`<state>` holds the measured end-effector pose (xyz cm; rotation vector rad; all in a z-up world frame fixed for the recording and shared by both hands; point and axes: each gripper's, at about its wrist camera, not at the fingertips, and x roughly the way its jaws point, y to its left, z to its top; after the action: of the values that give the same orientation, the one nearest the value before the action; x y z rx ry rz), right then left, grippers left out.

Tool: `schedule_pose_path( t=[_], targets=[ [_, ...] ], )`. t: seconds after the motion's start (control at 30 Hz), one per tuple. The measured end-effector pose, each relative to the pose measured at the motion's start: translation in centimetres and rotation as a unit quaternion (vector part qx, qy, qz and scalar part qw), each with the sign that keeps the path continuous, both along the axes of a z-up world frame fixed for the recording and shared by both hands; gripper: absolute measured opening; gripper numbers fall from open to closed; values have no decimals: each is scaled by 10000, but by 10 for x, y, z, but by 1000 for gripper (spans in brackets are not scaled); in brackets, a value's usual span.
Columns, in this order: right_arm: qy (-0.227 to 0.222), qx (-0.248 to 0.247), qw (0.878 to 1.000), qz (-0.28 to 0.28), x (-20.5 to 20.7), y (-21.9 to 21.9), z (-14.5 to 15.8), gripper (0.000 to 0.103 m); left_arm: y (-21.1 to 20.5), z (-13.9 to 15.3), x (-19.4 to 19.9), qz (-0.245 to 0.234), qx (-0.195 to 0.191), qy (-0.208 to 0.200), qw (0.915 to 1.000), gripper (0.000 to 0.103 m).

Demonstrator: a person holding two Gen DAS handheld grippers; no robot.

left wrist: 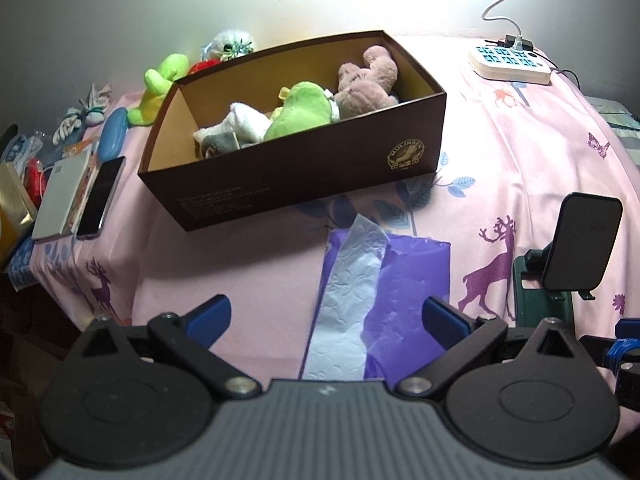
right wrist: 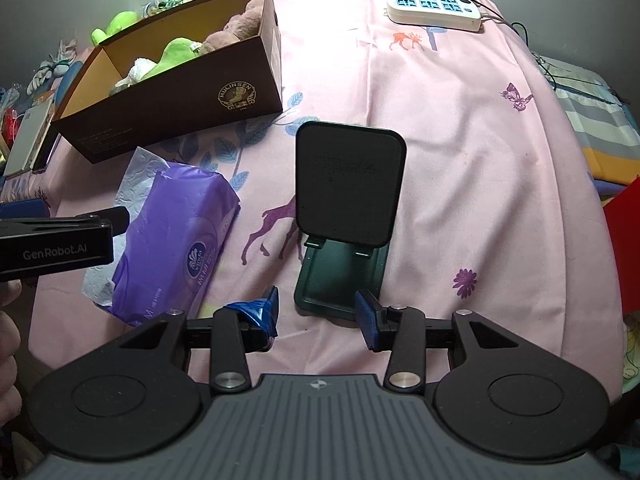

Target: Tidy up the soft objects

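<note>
Plushies: three are in the brown box (left wrist: 304,176) already afaict, a pink bear (left wrist: 366,86) at the far end, a green one (left wrist: 298,114) mid, and a white one (left wrist: 236,126) toward the near-left end. Box sits on the pink sheet (left wrist: 520,168), open top, no lid in view.

Still outside: a lime plush (left wrist: 160,88) lying just behind the box's left corner, w/ a grey fluffy thing (left wrist: 230,44) and something red next to it, mostly hidden behind the box wall. So I'd say we're partway through, between grabs.

Tools: my left gripper (left wrist: 326,314) is spread wide, nothing in it, hovering over the purple tissue pack (left wrist: 384,292). Right gripper (right wrist: 316,312) is also apart and empty, pointing at the phone stand (right wrist: 346,204). One of its pads has blue tape bunched around it, fyi.

Next move imo: either the tissue pack counts as soft and left just drops and pinches it (it's right under the fingers), or I reach left past the box for the lime plush. That one needs going over or around the box wall w/o bumping it, and there's a phone (left wrist: 100,196) and other clutter on that side. Tissue pack is squishy w/ a loose sheet sticking out, so grab the body, not the sheet.
</note>
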<state>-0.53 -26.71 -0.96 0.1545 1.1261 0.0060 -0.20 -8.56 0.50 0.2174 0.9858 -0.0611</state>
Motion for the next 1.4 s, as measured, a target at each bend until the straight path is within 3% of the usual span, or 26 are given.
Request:
schedule_pose_path(
  t=[0.33,0.57,0.87,1.13,1.4],
  targets=[
    [-205,341,9991,125,19,32,21,26,38,8,16,217,2,-106,9997,102],
    [-822,253,9960,242,44,55,58,26,62,35,36,371,83,-498,9980,102],
    [-1781,190,9836,236,70,74,104,26,85,81,65,547,214,-1092,9923,102],
    [-2016,-48,9794,141,77,85,100,26,87,79,72,458,184,-1055,9932,102],
    [-1891,-138,9818,80,85,89,84,26,88,67,80,481,36,-886,9949,102]
  ],
)
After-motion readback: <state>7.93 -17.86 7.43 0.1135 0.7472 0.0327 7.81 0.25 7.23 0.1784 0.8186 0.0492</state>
